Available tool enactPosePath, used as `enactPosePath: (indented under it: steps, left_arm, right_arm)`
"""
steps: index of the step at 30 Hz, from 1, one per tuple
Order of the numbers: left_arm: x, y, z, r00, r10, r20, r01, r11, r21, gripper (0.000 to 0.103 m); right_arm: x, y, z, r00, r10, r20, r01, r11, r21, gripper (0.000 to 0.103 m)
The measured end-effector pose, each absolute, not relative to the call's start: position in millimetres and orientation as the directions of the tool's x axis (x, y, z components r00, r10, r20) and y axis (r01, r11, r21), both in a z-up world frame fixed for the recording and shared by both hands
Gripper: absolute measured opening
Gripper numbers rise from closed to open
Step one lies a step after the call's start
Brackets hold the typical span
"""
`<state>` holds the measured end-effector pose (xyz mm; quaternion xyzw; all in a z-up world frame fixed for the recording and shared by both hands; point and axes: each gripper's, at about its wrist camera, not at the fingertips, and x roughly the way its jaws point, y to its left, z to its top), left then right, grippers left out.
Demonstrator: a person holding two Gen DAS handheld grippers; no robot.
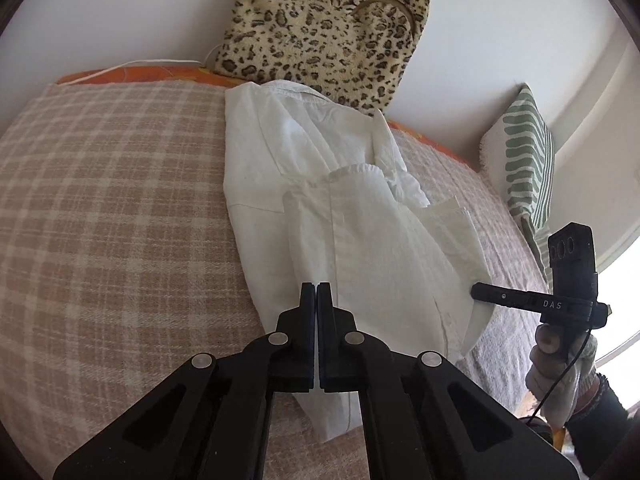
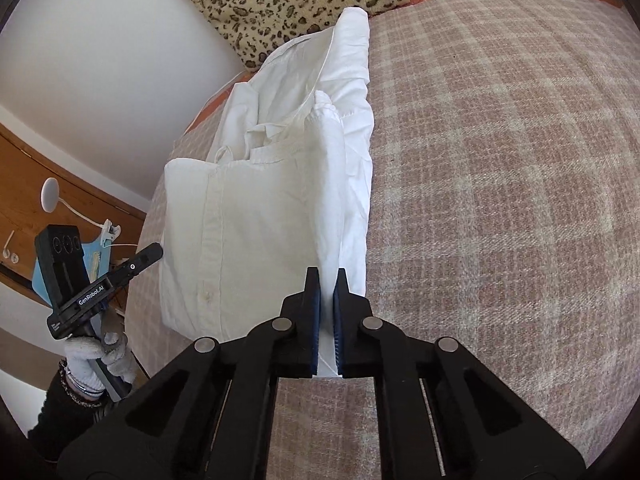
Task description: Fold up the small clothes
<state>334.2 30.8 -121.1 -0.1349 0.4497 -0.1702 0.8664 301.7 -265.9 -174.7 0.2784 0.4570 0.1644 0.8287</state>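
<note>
Shirt [image 2: 256,216], white, half-folded on checked bed cover [image 2: 500,160]. Right gripper [image 2: 328,280] fingers clamped on its near hem, seemingly for the next fold. Left gripper [image 1: 317,292] fingers together on the same hem.

White shirt [image 1: 320,184] on a pink-and-cream checked bedspread [image 1: 120,200], leopard-print cushion [image 1: 320,20] at the far wall, green-striped pillow [image 1: 524,152] right.

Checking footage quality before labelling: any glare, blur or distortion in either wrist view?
Left wrist view: window light blows out the right edge; fisheye bulges the checked blanket; the white shirt stays sharp. Right wrist view: even light, no blur; the same bulge, with dark corner vignetting.
</note>
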Motion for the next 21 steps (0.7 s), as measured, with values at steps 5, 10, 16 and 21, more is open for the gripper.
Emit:
enactPosePath:
  steps: [5, 10, 16, 21]
  left_arm:
    - [344, 42, -147, 0.484, -0.399, -0.778, 0.110, 0.911, -0.398, 0.000]
    - [339, 51, -125, 0.524, -0.480, -0.704, 0.124, 0.861, -0.494, 0.014]
    - [349, 35, -141, 0.443, -0.581, -0.683, 0.098, 0.789, -0.607, 0.046]
    - [348, 25, -148, 0.452, -0.550, -0.702, 0.111, 0.816, -0.568, 0.009]
  right_arm:
    - [312, -262, -182, 0.492, 0.527, -0.694, 0.016, 0.791, 0.612, 0.010]
    - [300, -264, -145, 0.604, 0.368, -0.707, 0.013, 0.882, 0.471, 0.031]
    - [305, -227, -113, 0.626, 0.437, -0.646, -0.174, 0.886, 0.431, 0.034]
    - [321, -168, -124, 0.565, 0.487, -0.666, -0.314, 0.873, 0.373, 0.034]
